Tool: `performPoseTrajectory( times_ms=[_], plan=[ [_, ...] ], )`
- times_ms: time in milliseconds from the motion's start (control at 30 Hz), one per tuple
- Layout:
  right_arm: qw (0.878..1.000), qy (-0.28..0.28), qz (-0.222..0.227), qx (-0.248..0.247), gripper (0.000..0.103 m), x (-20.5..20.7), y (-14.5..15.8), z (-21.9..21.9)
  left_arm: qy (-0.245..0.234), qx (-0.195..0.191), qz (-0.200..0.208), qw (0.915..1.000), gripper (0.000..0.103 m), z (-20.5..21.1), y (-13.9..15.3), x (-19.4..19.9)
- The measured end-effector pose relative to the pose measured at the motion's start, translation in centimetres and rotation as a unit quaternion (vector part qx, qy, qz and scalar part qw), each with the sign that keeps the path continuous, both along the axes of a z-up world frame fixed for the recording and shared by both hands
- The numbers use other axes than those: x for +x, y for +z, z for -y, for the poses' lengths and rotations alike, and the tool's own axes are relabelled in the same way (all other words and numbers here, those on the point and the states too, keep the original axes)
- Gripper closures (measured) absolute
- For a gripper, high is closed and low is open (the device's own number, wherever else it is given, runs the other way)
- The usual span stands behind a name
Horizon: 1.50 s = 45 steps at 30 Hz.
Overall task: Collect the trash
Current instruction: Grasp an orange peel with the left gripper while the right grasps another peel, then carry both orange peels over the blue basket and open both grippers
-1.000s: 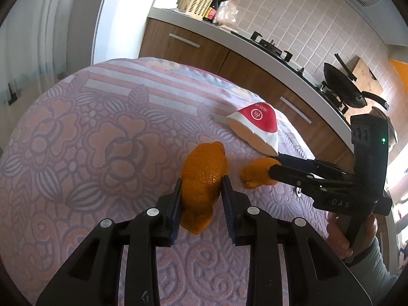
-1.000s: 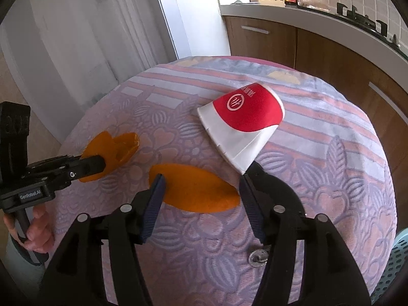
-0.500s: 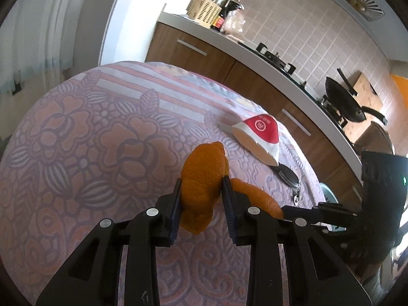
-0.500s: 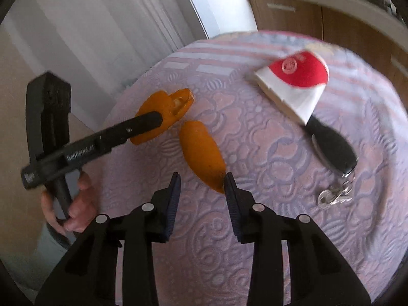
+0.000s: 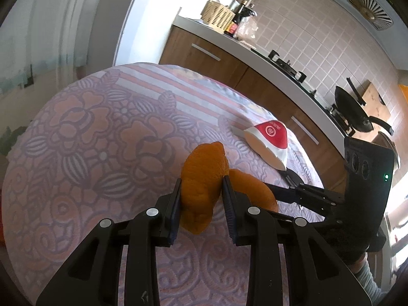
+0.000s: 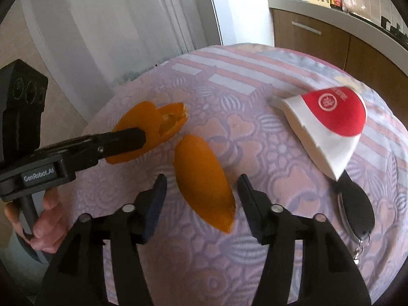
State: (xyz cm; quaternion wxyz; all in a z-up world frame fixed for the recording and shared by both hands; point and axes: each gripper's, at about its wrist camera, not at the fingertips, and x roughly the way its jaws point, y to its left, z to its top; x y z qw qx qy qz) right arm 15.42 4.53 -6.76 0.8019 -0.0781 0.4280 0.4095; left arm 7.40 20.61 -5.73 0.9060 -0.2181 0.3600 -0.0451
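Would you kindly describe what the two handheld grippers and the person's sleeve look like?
Both grippers are matte black plastic with silver rivets and dark blue ribbed pads on the fingers. The left gripper bears white "GenRobot.AI" lettering; the right gripper shows a green light. A light grey ribbed sleeve covers the right wrist.

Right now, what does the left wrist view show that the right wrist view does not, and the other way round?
Only the left wrist view shows the stove with the black pan and the wall vent. Only the right wrist view shows the hand holding the left gripper and the whole black key fob. Both show the gripped orange peel, the loose peel between the right gripper's open jaws, the flattened red and white cup and the flowered tablecloth.
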Motion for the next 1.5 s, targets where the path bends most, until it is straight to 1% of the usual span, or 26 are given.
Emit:
performPoseTrajectory(
  times_ms=[33,67,133,167,233,367,433,567,667,767,867,1033,1233,1367,1500],
  plan=[
    [1.000,0.002,-0.001,0.000,0.049,0.0,0.0,-0.2,0.003,0.000,0.000,1.0000,0.075,-0.1,0.0,-0.1],
    [1.000,-0.004,0.001,-0.003,0.060,0.1,0.0,-0.3,0.005,-0.001,0.000,1.0000,0.075,-0.1,0.1,-0.1],
    [1.000,-0.010,0.001,-0.007,0.074,0.1,0.0,-0.2,0.004,0.000,0.001,1.0000,0.075,0.0,0.3,-0.2],
    [1.000,-0.012,-0.001,-0.001,0.079,0.0,0.1,0.2,0.003,0.000,0.002,1.0000,0.075,0.1,0.4,-0.2],
    [1.000,-0.020,-0.003,0.011,0.082,-0.5,0.4,1.5,-0.006,0.002,0.007,1.0000,0.075,0.8,0.9,-0.3],
    [0.998,-0.059,0.023,0.026,0.083,-2.2,2.2,4.9,-0.033,0.018,0.025,0.9990,0.075,3.4,2.5,-0.2],
    [0.995,-0.083,0.036,0.035,0.083,-2.9,3.3,7.1,-0.058,0.024,0.036,0.9973,0.075,5.6,3.5,0.0],
    [0.987,-0.143,0.063,0.044,0.083,-4.3,5.7,12.5,-0.107,0.032,0.053,0.9923,0.075,10.8,5.2,1.0],
    [0.978,-0.187,0.082,0.048,0.083,-5.2,7.2,16.8,-0.142,0.028,0.059,0.9877,0.075,14.7,6.0,2.0],
    [0.965,-0.238,0.103,0.045,0.083,-6.2,8.5,21.5,-0.178,0.033,0.060,0.9817,0.075,19.2,6.7,3.0],
    [0.952,-0.282,0.109,0.053,0.083,-7.0,9.0,26.0,-0.214,0.040,0.057,0.9744,0.075,23.8,7.0,3.9],
    [0.932,-0.344,0.103,0.056,0.083,-8.2,8.4,32.4,-0.261,0.056,0.052,0.9622,0.075,30.3,6.6,4.9],
    [0.911,-0.402,0.072,0.056,0.083,-8.3,6.4,38.3,-0.300,0.055,0.033,0.9519,0.075,36.2,4.9,6.0],
    [0.898,-0.432,0.051,0.058,0.083,-8.1,5.2,41.2,-0.318,0.062,0.020,0.9458,0.074,39.0,3.7,6.5],
    [0.886,-0.460,0.024,0.059,0.081,-8.1,3.8,43.3,-0.327,0.071,0.007,0.9422,0.073,40.3,2.5,6.8]
  ],
)
